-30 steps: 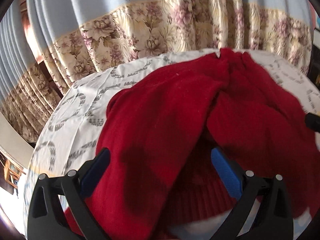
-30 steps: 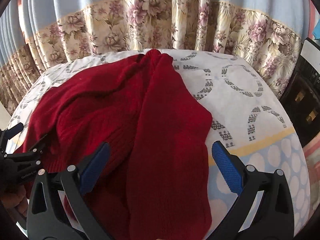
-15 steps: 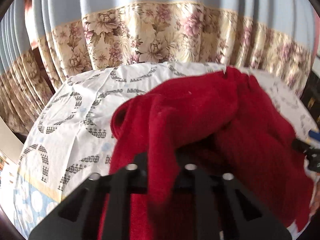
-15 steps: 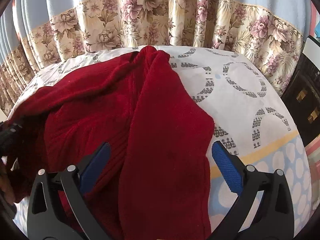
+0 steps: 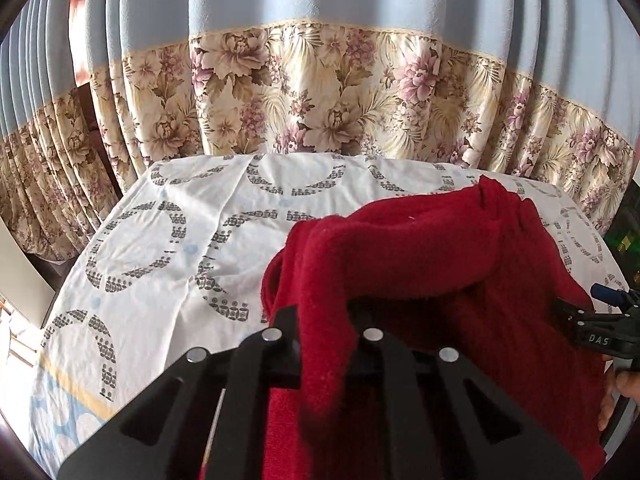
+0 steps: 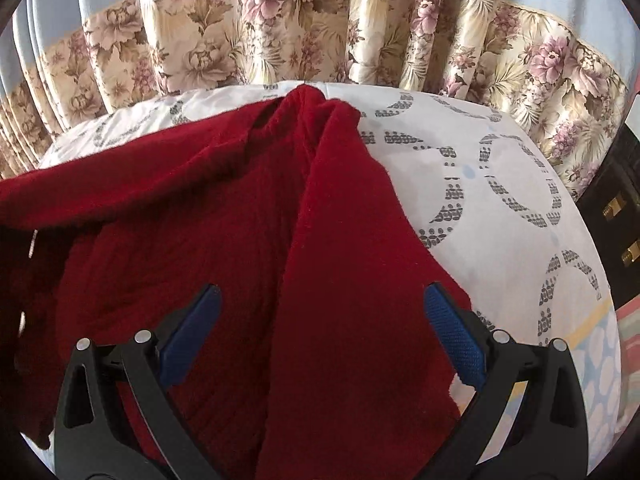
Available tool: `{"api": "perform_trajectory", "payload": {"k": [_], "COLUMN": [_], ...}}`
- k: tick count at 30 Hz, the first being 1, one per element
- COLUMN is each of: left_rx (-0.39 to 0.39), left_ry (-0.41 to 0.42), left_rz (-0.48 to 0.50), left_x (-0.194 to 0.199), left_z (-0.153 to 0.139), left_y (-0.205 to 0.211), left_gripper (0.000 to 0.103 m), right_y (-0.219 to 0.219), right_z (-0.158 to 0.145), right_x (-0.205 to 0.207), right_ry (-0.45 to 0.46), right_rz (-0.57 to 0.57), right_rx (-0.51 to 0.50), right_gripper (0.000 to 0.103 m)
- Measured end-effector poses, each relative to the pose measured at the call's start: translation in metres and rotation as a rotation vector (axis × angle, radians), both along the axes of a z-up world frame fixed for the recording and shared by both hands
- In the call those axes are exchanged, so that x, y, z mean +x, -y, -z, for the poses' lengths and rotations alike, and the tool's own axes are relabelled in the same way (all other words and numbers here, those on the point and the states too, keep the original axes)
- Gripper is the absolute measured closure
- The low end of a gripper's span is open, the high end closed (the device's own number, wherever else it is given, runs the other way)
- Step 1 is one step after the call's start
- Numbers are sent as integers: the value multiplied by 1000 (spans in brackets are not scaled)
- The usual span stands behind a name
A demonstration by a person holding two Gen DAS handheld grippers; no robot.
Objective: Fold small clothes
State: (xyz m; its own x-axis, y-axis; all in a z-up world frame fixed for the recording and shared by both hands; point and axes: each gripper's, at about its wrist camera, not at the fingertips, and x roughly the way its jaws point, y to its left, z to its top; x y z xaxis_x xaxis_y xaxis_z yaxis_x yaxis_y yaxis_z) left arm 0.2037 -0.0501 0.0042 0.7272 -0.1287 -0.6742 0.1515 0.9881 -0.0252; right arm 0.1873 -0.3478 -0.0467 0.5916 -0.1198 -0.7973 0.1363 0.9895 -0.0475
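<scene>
A dark red knit sweater [image 5: 440, 256] lies on a table under a white cloth with grey rings [image 5: 168, 240]. My left gripper [image 5: 326, 320] is shut on a fold of the sweater and holds it lifted, the fabric draping over the jaws. In the right wrist view the sweater [image 6: 248, 240] spreads across the table, its left part raised. My right gripper [image 6: 320, 320] is open and empty, low over the sweater's near edge, blue pads [image 6: 452, 332] on either side of a fold. It also shows at the right edge of the left wrist view [image 5: 600, 320].
Floral and pale blue curtains [image 5: 320, 92] hang close behind the table. A dark cabinet with brass handles [image 6: 616, 216] stands at the right. The cloth's blue spotted border [image 6: 596, 360] runs along the near right edge.
My left gripper closed on the sweater's left part and lifted it toward the right, baring more cloth on the left. My right gripper stayed open and moved slightly forward.
</scene>
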Motion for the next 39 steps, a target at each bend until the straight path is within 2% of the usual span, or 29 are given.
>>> {"api": "perform_trajectory", "payload": {"k": [1,2,3,4,5,6,7,9,10,14,17,22,24,26,34,38,39], "left_rx": [1,6,6,5,5,3,-2,1,-2,-2,11,22,22,60,48,-26,-29], "left_ry": [2,4,5,5,4,3,2,8,9,24,44,76,69,68,-52,-162,-196], "left_rz": [-2,-2,-3,-6,-9,-12,-17,-30,-36,-70,-94,-170,-192,-223,-334,-373,-372], "left_x": [1,1,1,1,1,2,3,5,7,20,38,83,101,127,212,242,248], "left_z": [0,0,1,1,1,1,0,-3,-5,-17,-29,-48,-49,-47,-12,17,24], "left_y": [0,-1,-1,-2,-3,-4,-6,-10,-12,-27,-38,-63,-73,-81,-124,-146,-147], "left_gripper": [94,94,94,94,94,94,94,94,94,94,94,94,94,94,94,94,87], "right_y": [0,1,2,3,4,6,6,10,13,33,53,111,129,146,190,192,193], "right_z": [2,4,7,11,14,16,16,12,9,-11,-27,-55,-56,-53,-32,-15,-7], "right_x": [1,1,3,5,7,8,8,6,4,0,7,44,61,82,159,190,199], "right_ry": [-4,-11,-24,-47,-62,-75,-75,-62,-53,5,43,113,117,106,58,23,-7], "right_rz": [1,2,3,11,15,14,14,10,9,25,57,111,123,128,155,137,136], "right_rx": [-4,-2,-5,-26,-34,-30,-30,-26,-16,-34,-84,-172,-187,-196,-271,-308,-313], "right_gripper": [3,11,26,37,58,72,74,93,96,96,96,98,98,98,98,98,97]}}
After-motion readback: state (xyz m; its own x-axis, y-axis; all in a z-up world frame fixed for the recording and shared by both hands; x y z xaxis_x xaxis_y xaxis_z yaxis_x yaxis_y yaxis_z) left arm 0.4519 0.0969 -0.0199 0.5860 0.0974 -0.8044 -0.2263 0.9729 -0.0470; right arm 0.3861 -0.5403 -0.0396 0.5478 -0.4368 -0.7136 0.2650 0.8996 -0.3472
